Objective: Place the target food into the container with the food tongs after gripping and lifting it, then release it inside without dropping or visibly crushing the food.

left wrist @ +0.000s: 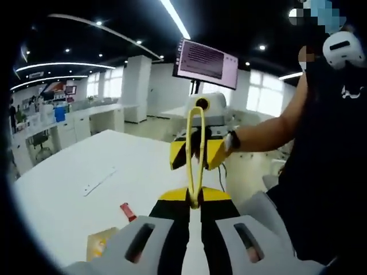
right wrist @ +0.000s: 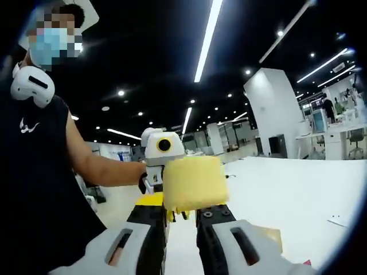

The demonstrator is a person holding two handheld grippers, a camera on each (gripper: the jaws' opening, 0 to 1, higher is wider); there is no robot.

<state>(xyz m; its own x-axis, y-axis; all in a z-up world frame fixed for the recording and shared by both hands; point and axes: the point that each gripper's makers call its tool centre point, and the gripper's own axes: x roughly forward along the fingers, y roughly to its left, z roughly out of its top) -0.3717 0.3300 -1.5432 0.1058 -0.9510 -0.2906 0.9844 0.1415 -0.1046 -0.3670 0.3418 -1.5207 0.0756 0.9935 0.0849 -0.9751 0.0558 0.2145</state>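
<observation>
You are working in a large open-plan lab or office hall, shown by its dark ceiling with long light strips (right wrist: 207, 40), broad white tables (left wrist: 69, 189), white benches with equipment along the wall (left wrist: 63, 123), a raised monitor (left wrist: 206, 60) and big windows (left wrist: 261, 91).

Your right gripper (right wrist: 180, 215) has its jaws closed on the yellow food tongs (right wrist: 194, 184). Beyond them sits your left gripper (right wrist: 162, 150), above the white table (right wrist: 298, 195).
</observation>
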